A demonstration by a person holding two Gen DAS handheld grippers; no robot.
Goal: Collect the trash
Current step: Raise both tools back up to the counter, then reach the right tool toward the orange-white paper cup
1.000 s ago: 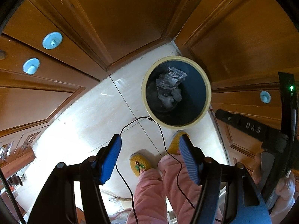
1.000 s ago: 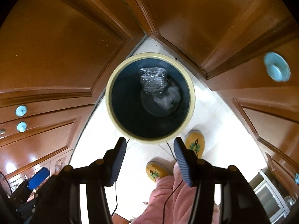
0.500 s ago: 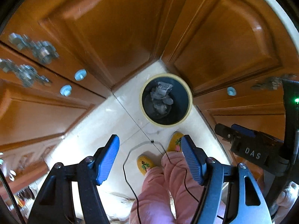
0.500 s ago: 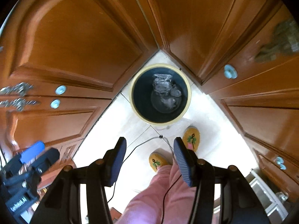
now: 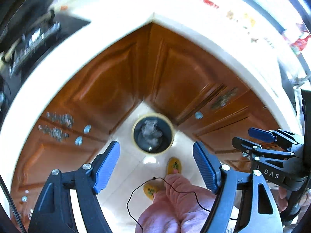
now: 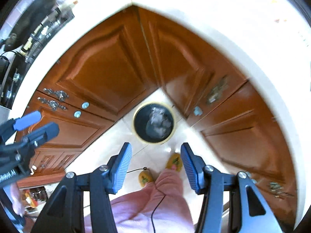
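Both claws gape empty above the trash bin [image 5: 153,134], the left claw [image 5: 156,167] having just widened, the right claw [image 6: 156,168] narrower.

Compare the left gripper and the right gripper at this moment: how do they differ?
The left gripper stands wider than the right gripper, and its jaws have just been opening; the right gripper's have not. From the left gripper's view the trash bin shows between the fingertips; from the right gripper's view the bin sits above them. Both are open and hold nothing, with blue ribbed pads, pointing down at the floor.
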